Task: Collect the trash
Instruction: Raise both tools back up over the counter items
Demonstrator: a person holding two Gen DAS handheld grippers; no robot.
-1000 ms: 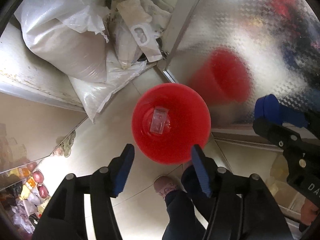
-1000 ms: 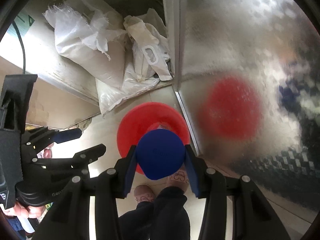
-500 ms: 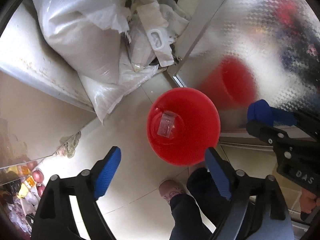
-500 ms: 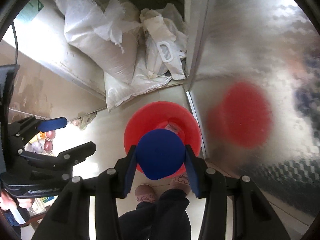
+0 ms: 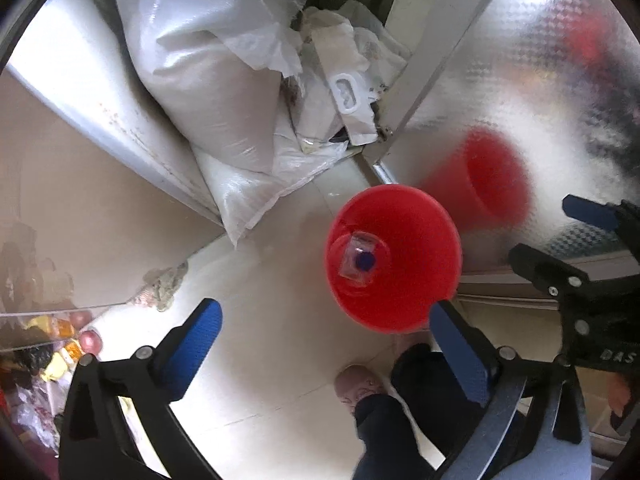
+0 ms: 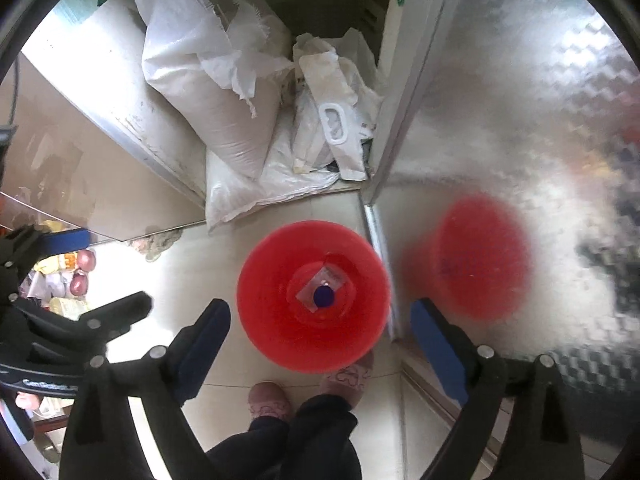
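A red bucket (image 5: 416,276) (image 6: 280,332) stands on the pale tiled floor, straight below both grippers. On its bottom lie a clear plastic wrapper (image 5: 352,264) (image 6: 332,278) and a round blue cap (image 5: 364,261) (image 6: 323,297). My left gripper (image 5: 324,310) points down with its jaws opening wide and nothing between them. My right gripper (image 6: 320,308) hangs over the bucket, its jaws also opening, with no object between the blue pads. Each gripper shows at the edge of the other's view: the right gripper (image 5: 580,248), the left gripper (image 6: 60,280).
White woven sacks (image 5: 208,92) (image 6: 208,92) are piled in the corner behind the bucket. An embossed metal panel (image 5: 520,80) at the right mirrors the bucket. A metal cabinet edge (image 5: 100,112) runs along the left. The person's slippered feet (image 6: 268,400) stand just before the bucket.
The blue cap that my right gripper held now lies in the bucket, and those jaws have spread apart. My left jaws have widened, and the bucket has shifted rightward in that view.
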